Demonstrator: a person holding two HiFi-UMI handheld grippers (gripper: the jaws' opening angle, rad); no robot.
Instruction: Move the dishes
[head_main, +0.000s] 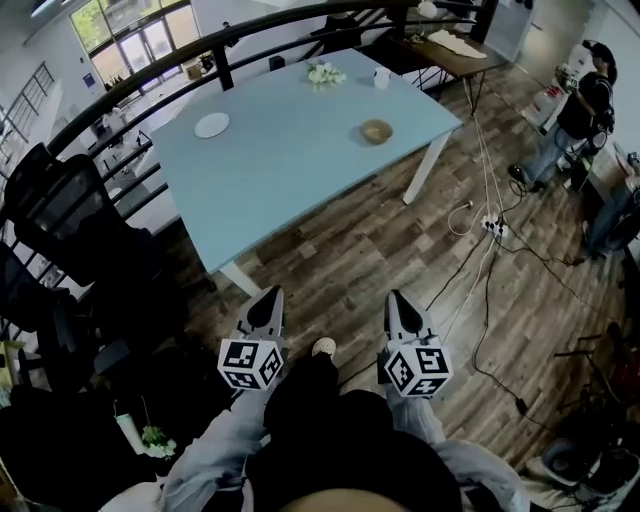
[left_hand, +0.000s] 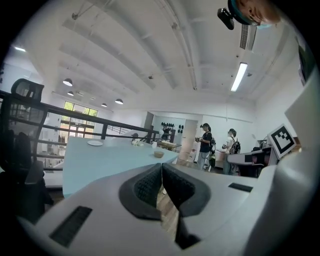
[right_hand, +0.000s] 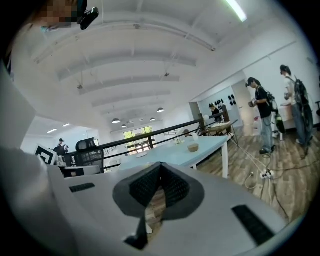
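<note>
A pale blue table (head_main: 280, 170) stands ahead of me. On it lie a white plate (head_main: 211, 125) at the left, a brown bowl (head_main: 376, 131) near the right edge, a white cup (head_main: 381, 78) and a white crumpled thing (head_main: 325, 73) at the far side. The plate (left_hand: 94, 143) and bowl (left_hand: 158, 154) also show in the left gripper view, the bowl (right_hand: 193, 147) in the right gripper view. My left gripper (head_main: 268, 303) and right gripper (head_main: 399, 308) hang over the floor short of the table, both shut and empty, well apart from the dishes.
Black office chairs (head_main: 60, 230) stand at the left by a dark railing (head_main: 130, 90). Cables and a power strip (head_main: 494, 227) lie on the wooden floor at the right. A person (head_main: 580, 110) stands at the far right. A second table (head_main: 450, 50) lies beyond.
</note>
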